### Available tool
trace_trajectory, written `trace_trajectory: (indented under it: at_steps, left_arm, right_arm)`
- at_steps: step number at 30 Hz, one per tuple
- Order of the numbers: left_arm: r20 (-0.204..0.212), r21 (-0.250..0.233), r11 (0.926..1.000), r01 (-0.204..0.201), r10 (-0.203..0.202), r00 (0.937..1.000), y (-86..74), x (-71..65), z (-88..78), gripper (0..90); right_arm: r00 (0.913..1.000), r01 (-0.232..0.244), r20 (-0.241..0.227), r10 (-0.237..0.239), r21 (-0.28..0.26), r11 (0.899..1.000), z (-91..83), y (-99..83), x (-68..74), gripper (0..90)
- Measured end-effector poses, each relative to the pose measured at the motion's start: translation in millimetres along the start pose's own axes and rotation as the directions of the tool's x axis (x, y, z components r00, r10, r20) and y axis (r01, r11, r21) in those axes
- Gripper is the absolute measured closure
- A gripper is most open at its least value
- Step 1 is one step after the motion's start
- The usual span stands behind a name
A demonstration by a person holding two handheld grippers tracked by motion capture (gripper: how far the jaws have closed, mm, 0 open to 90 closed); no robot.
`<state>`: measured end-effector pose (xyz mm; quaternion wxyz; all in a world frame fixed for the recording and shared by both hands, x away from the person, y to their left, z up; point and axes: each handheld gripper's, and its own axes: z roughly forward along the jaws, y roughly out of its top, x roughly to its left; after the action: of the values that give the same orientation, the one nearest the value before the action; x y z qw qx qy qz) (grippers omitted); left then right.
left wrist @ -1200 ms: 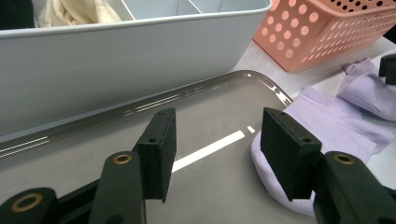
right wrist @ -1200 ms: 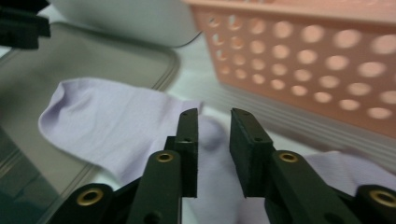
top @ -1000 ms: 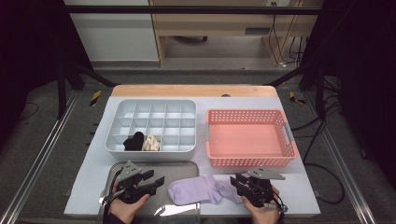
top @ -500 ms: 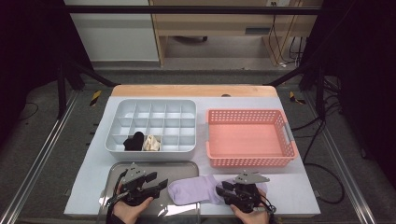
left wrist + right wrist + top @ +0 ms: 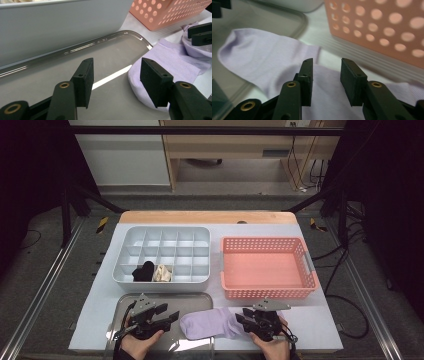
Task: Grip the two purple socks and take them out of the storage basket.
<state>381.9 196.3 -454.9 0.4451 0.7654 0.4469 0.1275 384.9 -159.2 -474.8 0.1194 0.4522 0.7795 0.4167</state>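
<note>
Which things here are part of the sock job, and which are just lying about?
In the job: lilac sock, left gripper open beside it, right gripper open over it, steel tray under its toe end, grey divider box holding rolled socks.

Lying about: pink basket, yellow-black tape on the floor.

sock's (image 5: pixel 269 60) far end blurred, basket (image 5: pixel 382 27) cropped
</note>
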Motion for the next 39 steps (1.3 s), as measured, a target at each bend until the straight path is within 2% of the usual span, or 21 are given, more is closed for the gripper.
trace_trajectory:
  at_steps: [2, 4, 7, 9, 12, 16, 18, 19, 23, 25, 29, 32, 39]
  left_arm:
    - [0.003, 0.000, 1.0000, 0.002, -0.002, 1.0000, 0.0, -0.5, -0.2, 43.7]
    - [0.004, 0.000, 1.0000, -0.001, 0.001, 1.0000, -0.1, -0.8, 0.4, 43.7]
    - [0.001, 0.008, 1.0000, 0.001, -0.001, 1.0000, -0.3, 0.0, 1.6, 43.7]
    - [0.001, 0.007, 1.0000, 0.003, -0.003, 1.0000, -0.4, 0.5, 1.6, 43.7]
    - [0.003, 0.003, 1.0000, 0.009, -0.009, 1.0000, -0.2, 0.6, 1.3, 43.7]
    - [0.001, 0.000, 0.9999, 0.011, -0.011, 0.9999, 0.3, 1.4, 1.2, 43.7]
    - [0.002, 0.001, 1.0000, 0.008, -0.008, 1.0000, 0.4, 0.8, 1.3, 43.7]
    - [0.003, 0.000, 1.0000, 0.007, -0.007, 1.0000, 0.6, 0.6, 1.2, 43.7]
    - [0.011, -0.006, 1.0000, 0.007, -0.007, 0.9999, 3.0, -1.4, 0.9, 43.7]
    - [0.021, -0.011, 0.9999, 0.003, -0.002, 0.9998, 5.4, -3.1, 0.1, 43.6]
    - [0.031, -0.029, 0.9996, -0.007, 0.008, 0.9995, 11.3, -8.0, -2.2, 43.0]
    - [0.037, -0.032, 0.9990, -0.032, 0.034, 0.9988, 16.2, -16.5, -1.1, 42.6]
    - [0.060, -0.043, 0.9968, -0.068, 0.070, 0.9957, 30.9, -33.6, 7.7, 42.5]
  right_arm:
    - [1.0000, -0.001, 0.004, 0.001, 0.030, 1.000, 3.3, -0.8, -3.0, 70.0]
    - [0.9999, 0.012, -0.013, -0.011, 0.062, 0.998, 5.9, -1.1, -1.9, 77.5]
    - [0.9994, 0.028, -0.020, -0.026, 0.077, 0.997, 7.4, -0.3, 0.7, 88.9]
    - [0.9994, 0.031, -0.020, -0.029, 0.087, 0.996, 7.1, 0.7, 0.9, 90.0]
    - [0.9993, 0.029, -0.025, -0.028, 0.071, 0.997, 2.6, 3.2, -0.9, 90.0]
    - [0.9996, 0.026, 0.009, -0.026, -0.038, 0.999, -7.3, 10.7, -2.8, 90.0]
    - [0.9994, 0.022, 0.027, -0.020, -0.069, 0.997, -6.3, 14.1, -5.9, 90.0]
    - [0.9995, 0.011, 0.032, -0.009, -0.062, 0.998, -4.0, 14.8, -6.8, 90.0]
    - [0.9987, 0.023, 0.047, -0.023, -0.014, 1.000, 6.5, 11.7, -7.0, 85.5]
    - [0.9983, 0.033, 0.050, -0.031, -0.039, 0.999, 3.8, 12.3, -6.7, 79.2]
    - [0.9986, 0.012, 0.052, -0.007, -0.093, 0.996, -9.0, 12.7, -11.1, 75.4]
    - [0.9968, 0.029, 0.077, -0.021, -0.109, 0.994, -16.6, 13.3, -15.7, 72.9]
    - [0.9936, 0.006, 0.112, 0.010, -0.144, 0.990, -32.2, 11.4, -31.1, 67.1]
